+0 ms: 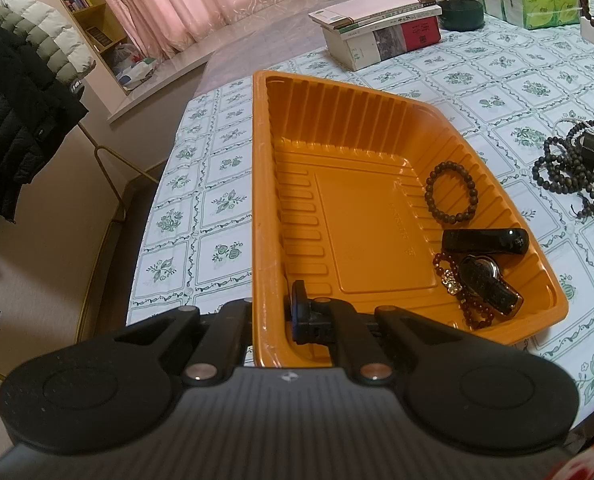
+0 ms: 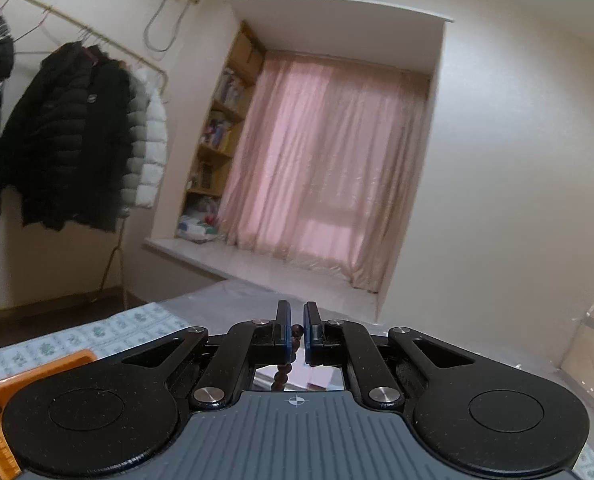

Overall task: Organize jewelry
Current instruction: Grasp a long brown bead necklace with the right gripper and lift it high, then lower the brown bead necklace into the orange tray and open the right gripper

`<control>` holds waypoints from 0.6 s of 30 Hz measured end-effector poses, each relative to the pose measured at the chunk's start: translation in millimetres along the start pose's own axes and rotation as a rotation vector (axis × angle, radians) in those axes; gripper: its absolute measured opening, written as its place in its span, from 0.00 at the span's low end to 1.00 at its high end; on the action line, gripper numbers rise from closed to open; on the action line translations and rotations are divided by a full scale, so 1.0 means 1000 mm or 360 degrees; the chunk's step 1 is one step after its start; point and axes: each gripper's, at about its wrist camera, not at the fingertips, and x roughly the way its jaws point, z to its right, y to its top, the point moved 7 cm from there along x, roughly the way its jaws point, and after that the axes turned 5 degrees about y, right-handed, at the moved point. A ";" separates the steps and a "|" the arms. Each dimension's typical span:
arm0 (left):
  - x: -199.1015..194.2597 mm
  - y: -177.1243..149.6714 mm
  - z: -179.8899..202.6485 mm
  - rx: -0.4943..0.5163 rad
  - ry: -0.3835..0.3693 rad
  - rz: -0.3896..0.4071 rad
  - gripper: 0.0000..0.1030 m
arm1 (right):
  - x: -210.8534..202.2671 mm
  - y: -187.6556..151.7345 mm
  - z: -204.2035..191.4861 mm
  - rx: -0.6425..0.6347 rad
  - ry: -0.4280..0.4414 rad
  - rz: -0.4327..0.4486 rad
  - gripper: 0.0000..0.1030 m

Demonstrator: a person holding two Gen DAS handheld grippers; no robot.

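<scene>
Left gripper (image 1: 275, 312) pinching the orange tray (image 1: 477, 332) rim, right gripper (image 2: 295, 330) squeezing a bead string (image 2: 281, 376).

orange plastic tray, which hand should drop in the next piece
Right. The right gripper is already shut on a dark bead strand, while the left gripper clamps the orange plastic tray rim, steadying it.

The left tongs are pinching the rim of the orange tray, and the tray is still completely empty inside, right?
Not empty. The left wrist view shows the left tongs clamped on the orange tray rim, but inside lie a dark bead bracelet, a black clip-like piece, a watch and a red bead bracelet.
</scene>
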 end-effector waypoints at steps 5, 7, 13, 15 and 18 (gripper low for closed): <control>0.000 0.000 0.000 0.0000 -0.0002 0.0001 0.03 | 0.014 0.007 -0.026 -0.0072 0.0136 -0.0057 0.05; 0.000 0.000 0.000 0.0003 -0.0004 0.0002 0.03 | 0.022 0.008 -0.040 -0.0098 0.0209 -0.0079 0.05; 0.000 0.000 0.000 0.0003 -0.0010 0.0006 0.03 | 0.052 0.008 -0.088 -0.0185 0.0485 -0.0192 0.06; 0.000 0.000 0.000 0.0003 -0.0013 0.0006 0.03 | 0.060 0.004 -0.108 -0.0249 0.0583 -0.0238 0.05; 0.001 0.000 0.000 0.0003 -0.0018 0.0007 0.03 | 0.080 -0.008 -0.140 -0.0368 0.0725 -0.0333 0.05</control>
